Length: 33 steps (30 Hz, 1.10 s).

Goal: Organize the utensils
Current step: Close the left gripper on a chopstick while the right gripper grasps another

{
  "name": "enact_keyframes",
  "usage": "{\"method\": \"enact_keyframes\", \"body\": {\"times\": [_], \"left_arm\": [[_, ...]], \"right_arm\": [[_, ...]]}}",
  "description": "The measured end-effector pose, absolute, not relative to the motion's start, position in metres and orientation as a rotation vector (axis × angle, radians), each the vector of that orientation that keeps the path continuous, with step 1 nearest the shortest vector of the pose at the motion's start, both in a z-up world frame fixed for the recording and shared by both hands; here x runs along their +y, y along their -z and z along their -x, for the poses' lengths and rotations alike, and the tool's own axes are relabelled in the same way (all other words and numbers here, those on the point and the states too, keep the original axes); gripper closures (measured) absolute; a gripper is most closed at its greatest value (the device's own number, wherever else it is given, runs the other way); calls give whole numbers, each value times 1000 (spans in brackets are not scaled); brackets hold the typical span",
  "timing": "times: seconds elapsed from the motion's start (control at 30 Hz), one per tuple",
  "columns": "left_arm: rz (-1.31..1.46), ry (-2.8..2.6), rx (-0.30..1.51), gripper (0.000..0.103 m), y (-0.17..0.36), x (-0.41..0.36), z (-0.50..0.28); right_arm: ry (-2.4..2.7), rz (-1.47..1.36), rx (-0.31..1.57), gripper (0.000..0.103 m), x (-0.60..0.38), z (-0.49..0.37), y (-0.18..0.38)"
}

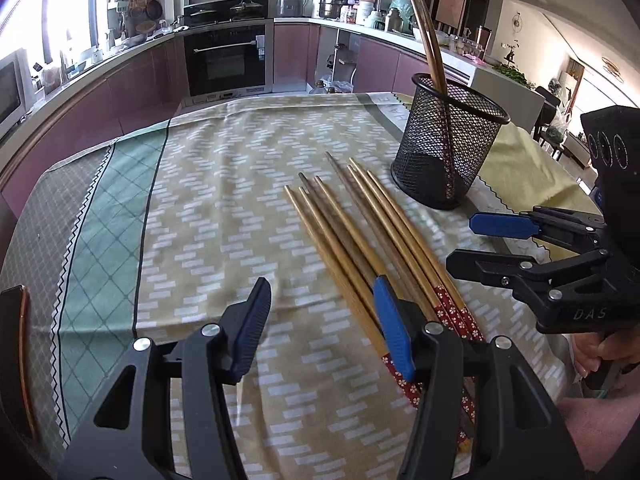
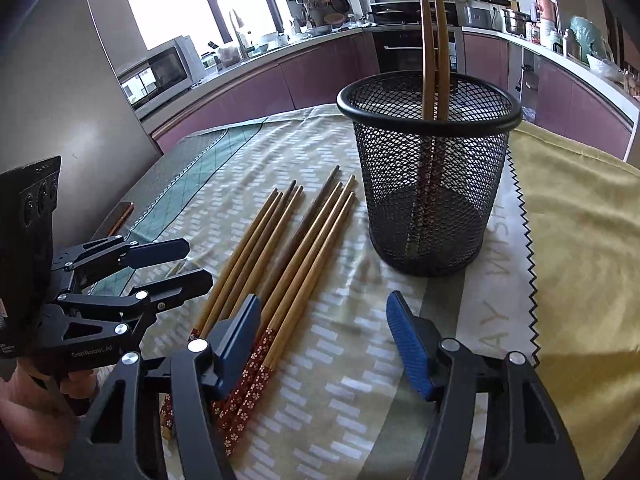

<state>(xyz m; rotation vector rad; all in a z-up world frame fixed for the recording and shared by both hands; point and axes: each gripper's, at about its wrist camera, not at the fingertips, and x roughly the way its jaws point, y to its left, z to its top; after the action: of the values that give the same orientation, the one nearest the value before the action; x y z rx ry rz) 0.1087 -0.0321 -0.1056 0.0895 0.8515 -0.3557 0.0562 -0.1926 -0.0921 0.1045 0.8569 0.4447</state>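
Note:
Several bamboo chopsticks (image 1: 352,216) (image 2: 296,240) with red flowered handles lie side by side on the patterned tablecloth (image 1: 200,200). Behind them stands a black mesh cup (image 1: 448,152) (image 2: 428,184) holding two upright chopsticks (image 1: 430,40) (image 2: 432,40). My left gripper (image 1: 322,300) (image 2: 199,262) is open just left of the handles; its right finger overlaps them and only cloth shows between the pads. My right gripper (image 2: 323,308) (image 1: 460,242) is open to the right of the handles, in front of the cup, with nothing between its pads.
A yellow cloth (image 2: 580,240) covers the table's right side beyond a zigzag hem. A dark flat object with a copper edge (image 1: 16,360) (image 2: 120,212) lies at the table's left edge. Purple kitchen cabinets and an oven (image 1: 228,56) stand beyond the far edge.

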Motion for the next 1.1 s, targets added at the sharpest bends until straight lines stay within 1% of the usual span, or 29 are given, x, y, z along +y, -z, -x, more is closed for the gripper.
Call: {"method": "enact_keyframes", "body": {"times": [0.07,0.23,0.3,0.43,0.63,0.67,0.8,0.87,1.1], "left_arm": [[-91,352,861,50,107,-35,-109],[-92,352,876,50,109,-37,-110],[-96,351,882,51,109,-38,-110],[-107,344,893,51,111,-40,-111],[-128,343,907,51,111,-43,-112],[-130,343,909,52,112,-43,-112],[-134,351,919,58,111,-43,-113],[-114,372,929,64,111,-41,-112],[-105,370,933,64,111,-42,-119]], "right_arm": [[-446,-107,863,49,-194,-57,94],[-449,-89,871,60,-189,-56,96],[-454,-78,878,61,-189,-56,97],[-444,-41,887,66,-184,-56,99],[-444,-37,896,70,-186,-58,100],[-443,-34,899,73,-186,-59,100],[-438,-23,908,75,-189,-59,99],[-437,-9,915,76,-188,-59,99],[-421,20,916,77,-179,-67,99]]}}
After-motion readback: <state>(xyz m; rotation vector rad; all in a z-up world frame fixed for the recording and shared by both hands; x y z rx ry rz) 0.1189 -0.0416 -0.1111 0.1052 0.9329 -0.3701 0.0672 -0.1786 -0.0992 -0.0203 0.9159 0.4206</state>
